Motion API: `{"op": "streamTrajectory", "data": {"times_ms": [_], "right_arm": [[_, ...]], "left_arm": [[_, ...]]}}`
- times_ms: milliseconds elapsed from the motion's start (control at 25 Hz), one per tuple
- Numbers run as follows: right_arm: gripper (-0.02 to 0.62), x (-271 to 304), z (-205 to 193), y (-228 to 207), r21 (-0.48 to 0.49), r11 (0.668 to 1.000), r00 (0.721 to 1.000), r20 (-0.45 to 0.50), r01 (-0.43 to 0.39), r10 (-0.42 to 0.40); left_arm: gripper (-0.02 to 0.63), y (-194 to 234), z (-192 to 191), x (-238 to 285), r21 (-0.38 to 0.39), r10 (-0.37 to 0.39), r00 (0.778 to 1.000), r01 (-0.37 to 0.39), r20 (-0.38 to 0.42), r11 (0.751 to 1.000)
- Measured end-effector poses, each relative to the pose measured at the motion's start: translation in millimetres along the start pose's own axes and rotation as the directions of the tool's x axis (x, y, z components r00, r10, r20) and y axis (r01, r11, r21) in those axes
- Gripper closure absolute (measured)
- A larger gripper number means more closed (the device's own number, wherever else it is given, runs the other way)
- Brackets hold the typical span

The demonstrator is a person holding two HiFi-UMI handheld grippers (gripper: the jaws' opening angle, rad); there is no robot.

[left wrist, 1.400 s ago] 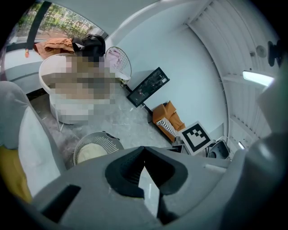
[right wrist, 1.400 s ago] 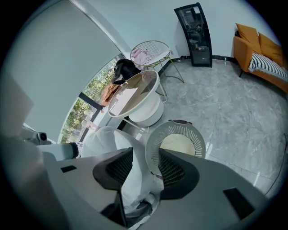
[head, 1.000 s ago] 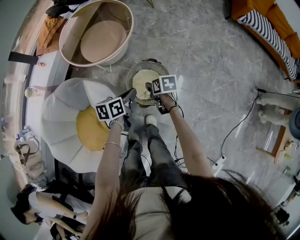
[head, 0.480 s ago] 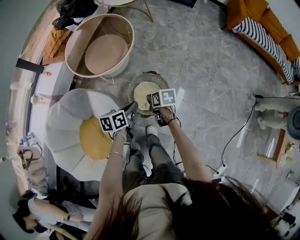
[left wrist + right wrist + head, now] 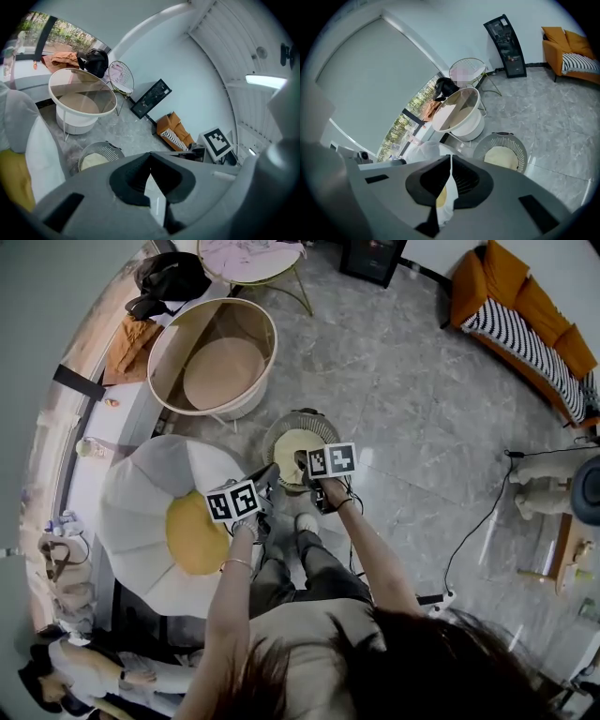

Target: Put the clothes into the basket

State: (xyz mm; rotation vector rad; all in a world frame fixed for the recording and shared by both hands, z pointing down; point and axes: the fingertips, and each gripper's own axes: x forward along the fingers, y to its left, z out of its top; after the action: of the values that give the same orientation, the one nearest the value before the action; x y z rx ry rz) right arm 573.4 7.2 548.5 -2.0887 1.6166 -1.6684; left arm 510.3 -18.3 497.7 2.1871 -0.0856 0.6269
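A person stands on a grey marble floor with a handheld gripper in each hand, both held just above and beside a round grey slatted basket. A pale cream cloth lies flat in the bottom of that basket and fills most of it. The left gripper has its jaws drawn together at the tips and holds nothing. The right gripper is closing until its tips meet, with nothing between its jaws either. Both point downward toward the basket, the left one from the person's left and the right one from just behind the rim. To the person's left sits a white petal-shaped chair with a round yellow cushion. Beyond the basket stands a large round white drum with a clear top. An orange garment and a black heap rest on the window ledge, well apart from the basket. An orange sofa with a striped cushion lines the far right wall
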Motion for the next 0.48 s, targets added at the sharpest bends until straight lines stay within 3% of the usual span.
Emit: {"op": "streamTrajectory", "data": {"times_ms": [480], "right_arm": [[0.584, -34.4, 0.7, 48.2, -0.111, 0.984, 0.986, 0.082, -0.137, 0.146]], "left_arm": [[0.595, -23.0, 1.7, -22.6, 0.045, -0.002, 0.996, -0.002, 0.088, 0.999]]}}
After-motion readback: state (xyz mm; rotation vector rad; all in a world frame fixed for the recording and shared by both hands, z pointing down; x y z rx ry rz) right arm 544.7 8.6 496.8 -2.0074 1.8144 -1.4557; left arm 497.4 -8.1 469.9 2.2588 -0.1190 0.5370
